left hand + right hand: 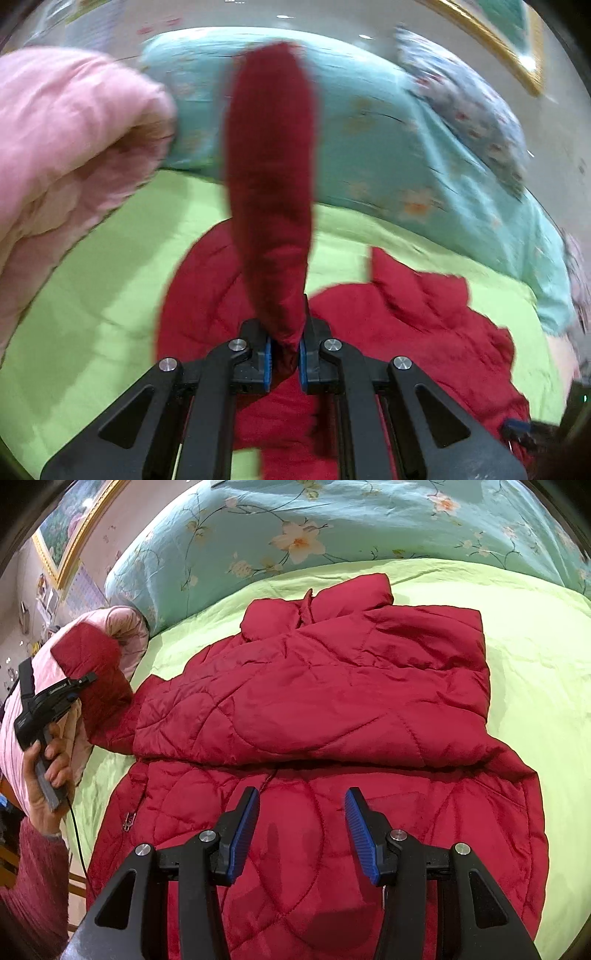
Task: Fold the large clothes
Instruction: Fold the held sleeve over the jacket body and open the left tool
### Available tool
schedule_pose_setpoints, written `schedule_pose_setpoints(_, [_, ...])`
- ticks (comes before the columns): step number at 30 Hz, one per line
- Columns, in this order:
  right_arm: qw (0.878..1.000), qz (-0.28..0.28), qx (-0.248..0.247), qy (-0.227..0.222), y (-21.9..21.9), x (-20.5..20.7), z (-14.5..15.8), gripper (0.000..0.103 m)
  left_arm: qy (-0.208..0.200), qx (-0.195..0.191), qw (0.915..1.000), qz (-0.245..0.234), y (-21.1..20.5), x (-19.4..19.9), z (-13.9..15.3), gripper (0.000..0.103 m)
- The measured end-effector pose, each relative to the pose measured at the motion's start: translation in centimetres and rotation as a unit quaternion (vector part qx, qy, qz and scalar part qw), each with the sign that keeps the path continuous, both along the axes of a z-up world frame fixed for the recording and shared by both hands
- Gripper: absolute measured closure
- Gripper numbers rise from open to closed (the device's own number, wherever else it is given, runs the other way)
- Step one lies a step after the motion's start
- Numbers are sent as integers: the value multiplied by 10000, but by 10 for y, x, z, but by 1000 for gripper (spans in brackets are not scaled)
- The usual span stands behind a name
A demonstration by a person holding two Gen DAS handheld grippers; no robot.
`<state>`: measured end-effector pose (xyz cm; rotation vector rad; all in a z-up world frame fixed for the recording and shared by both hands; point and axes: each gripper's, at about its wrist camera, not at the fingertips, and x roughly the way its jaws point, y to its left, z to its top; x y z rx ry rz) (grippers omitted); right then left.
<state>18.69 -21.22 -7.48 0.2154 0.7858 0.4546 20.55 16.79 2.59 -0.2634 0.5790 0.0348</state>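
Red quilted jacket (424,332): lies spread on the green bed sheet (92,295), in front of the teal floral duvet (388,140).
Left wrist view, sleeve (271,177): lifted clear of the jacket body and standing up from the jaws; image is motion-blurred.
Left wrist view, left gripper (285,354): blue pads pressed together on the sleeve end.
Left wrist view, surroundings: a pink quilt (62,147) is bundled at the left edge.
Right wrist view, jacket (332,701): upper part already doubled over the lower part; collar toward the duvet (332,524), zipper pull near the left hem.
Right wrist view, left gripper (79,683): held in the person's hand (48,775), gripping the raised sleeve (92,657) beside the pink quilt (122,627).
Right wrist view, right gripper (302,834): jaws apart, holding nothing, poised over the lower panel.
Step in hand (judgement): folding the left-side sleeve inward.
Next move (judgement): carry the sleeve across onto the body, lay it flat, then release; the right gripper could steady the panel.
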Motion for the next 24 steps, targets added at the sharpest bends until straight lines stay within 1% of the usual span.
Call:
schedule_pose_setpoints(3, [9999,-72,128,45,-6,1,-1,53,-21,157,9987,-474,-36,0,2,96])
schedule_pose_setpoints(6, [9994,-125,302,82,-11,3,-1,51,-29,376,9956,-855,-72,0,0,96])
schedule_pose_setpoints(12, [9970,-161,748,118,-21,10,3,51,136,727,9862,-1479,-134,0,-20,96])
schedule_pose_setpoints(16, [9932,-176,1139,174,-28,20,7,51,337,757,9816,-1723,-162,4,-37,96])
schedule_pose_setpoints(21, [9855,-203,1668,241,-35,30,8,51,531,781,9784,-1841,-187,5,-54,96])
schedule_pose_setpoints(23, [9806,-228,1923,298,-39,36,7,50,578,778,9778,-1857,-193,5,-60,96])
schedule_pose_setpoints(24, [9783,-250,2028,332,-40,39,6,47,602,772,9776,-1866,-196,5,-62,96])
